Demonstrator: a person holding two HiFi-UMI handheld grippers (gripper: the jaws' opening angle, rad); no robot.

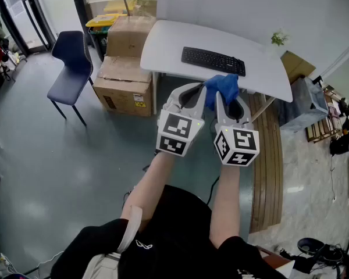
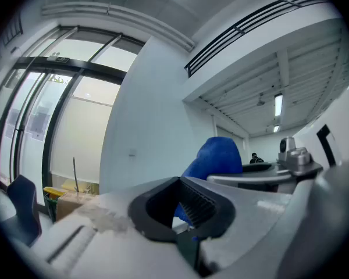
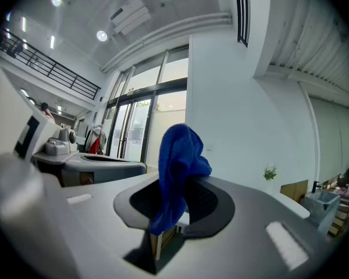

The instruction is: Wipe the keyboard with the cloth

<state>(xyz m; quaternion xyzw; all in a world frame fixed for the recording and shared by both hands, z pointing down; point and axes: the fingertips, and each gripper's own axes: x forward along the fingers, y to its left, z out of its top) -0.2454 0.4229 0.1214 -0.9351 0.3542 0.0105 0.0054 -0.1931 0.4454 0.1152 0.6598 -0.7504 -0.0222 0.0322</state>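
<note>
A black keyboard [image 1: 213,60] lies on the white table [image 1: 168,45] ahead of me. Both grippers are held up side by side in the air short of the table's near edge. My right gripper [image 1: 224,95] is shut on a blue cloth [image 1: 223,86], which bunches up above its jaws. In the right gripper view the cloth [image 3: 180,156] hangs clamped between the dark pads of the right gripper [image 3: 174,208]. My left gripper [image 1: 189,95] is close beside it on the left. Seen in its own view, the left gripper [image 2: 183,214] is shut with nothing in it, and the cloth [image 2: 218,156] shows just behind it.
Stacked cardboard boxes [image 1: 128,68] stand at the table's left end, with a blue chair [image 1: 72,63] further left. A small plant [image 1: 278,38] sits at the table's far right corner. A wooden slatted bench [image 1: 267,156] and a grey bin [image 1: 305,103] are on the right.
</note>
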